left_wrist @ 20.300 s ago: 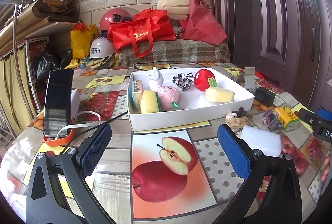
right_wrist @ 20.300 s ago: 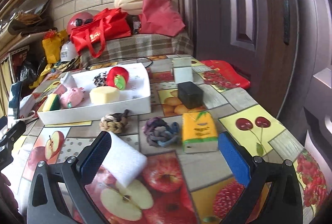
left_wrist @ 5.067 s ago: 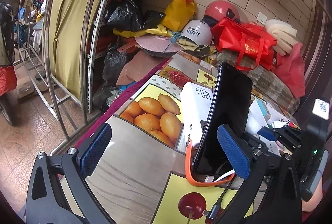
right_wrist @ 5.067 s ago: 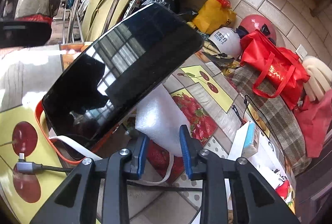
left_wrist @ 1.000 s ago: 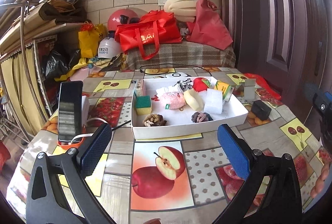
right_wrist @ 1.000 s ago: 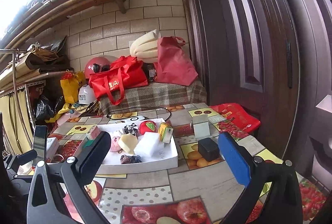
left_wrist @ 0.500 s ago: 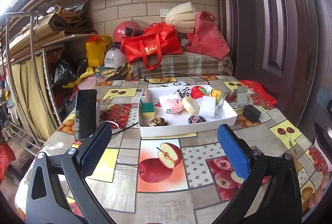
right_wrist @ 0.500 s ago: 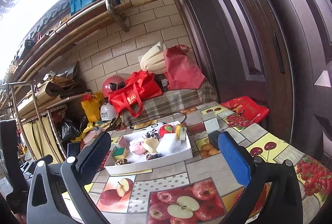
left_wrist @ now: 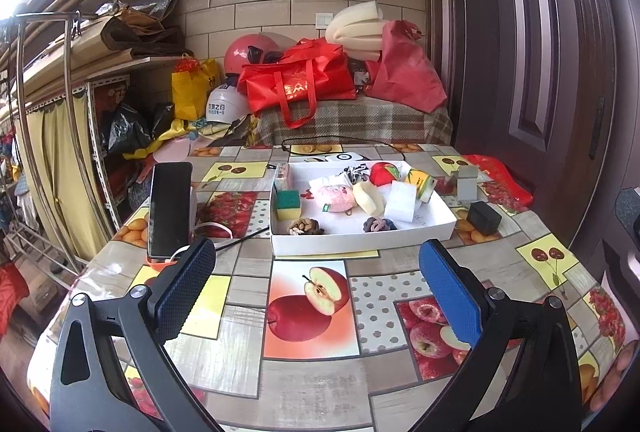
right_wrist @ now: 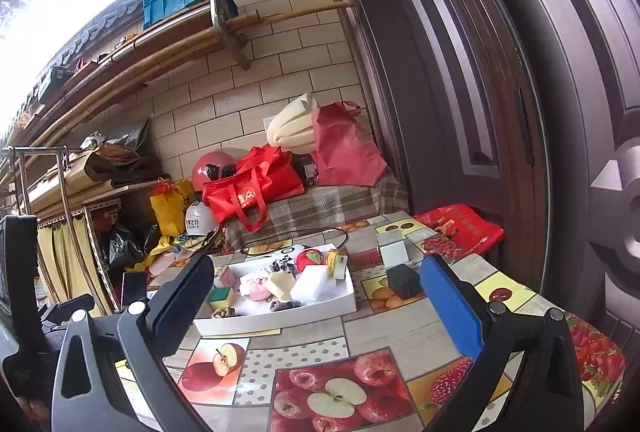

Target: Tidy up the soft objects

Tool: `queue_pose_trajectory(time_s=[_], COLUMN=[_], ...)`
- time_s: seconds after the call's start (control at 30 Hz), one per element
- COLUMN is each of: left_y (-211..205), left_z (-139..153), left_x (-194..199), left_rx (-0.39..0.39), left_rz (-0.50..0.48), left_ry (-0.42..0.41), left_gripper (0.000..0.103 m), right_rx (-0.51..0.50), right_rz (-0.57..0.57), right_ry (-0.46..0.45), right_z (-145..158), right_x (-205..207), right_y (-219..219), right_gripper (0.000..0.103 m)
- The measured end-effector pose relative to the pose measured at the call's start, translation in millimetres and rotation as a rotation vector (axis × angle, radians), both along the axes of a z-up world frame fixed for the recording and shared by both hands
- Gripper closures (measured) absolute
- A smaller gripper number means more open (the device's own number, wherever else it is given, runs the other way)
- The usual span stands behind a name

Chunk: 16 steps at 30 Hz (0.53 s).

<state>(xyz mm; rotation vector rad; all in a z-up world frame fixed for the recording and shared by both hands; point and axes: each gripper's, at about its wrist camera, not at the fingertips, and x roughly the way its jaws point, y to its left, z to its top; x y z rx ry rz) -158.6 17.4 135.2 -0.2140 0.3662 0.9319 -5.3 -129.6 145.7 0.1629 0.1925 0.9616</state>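
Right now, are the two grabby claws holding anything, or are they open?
Left gripper: open, holding nothing.
Right gripper: open, holding nothing.

Two handheld black grippers with blue-padded fingers

The left gripper (left_wrist: 316, 288) had matte black angular arms with triangular cut-outs, silver screw heads at the joints, and textured blue pads (left_wrist: 448, 296). The right gripper (right_wrist: 316, 306) looked the same, one pad (right_wrist: 450, 306) bright blue.
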Motion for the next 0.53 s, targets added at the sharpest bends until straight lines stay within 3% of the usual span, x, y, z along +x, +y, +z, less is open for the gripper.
queue_pose_trajectory(time_s=[0.53], left_y=[7], left_z=[-12], left_x=[11], left_rx=[-0.028], left_rz=[-0.029], left_ry=[0.03], left_gripper=[0.0], right_rx=[-0.021], right_rz=[-0.016], right_ry=[0.02], right_z=[-6], right_x=[3], right_y=[0], right_gripper=[0.0])
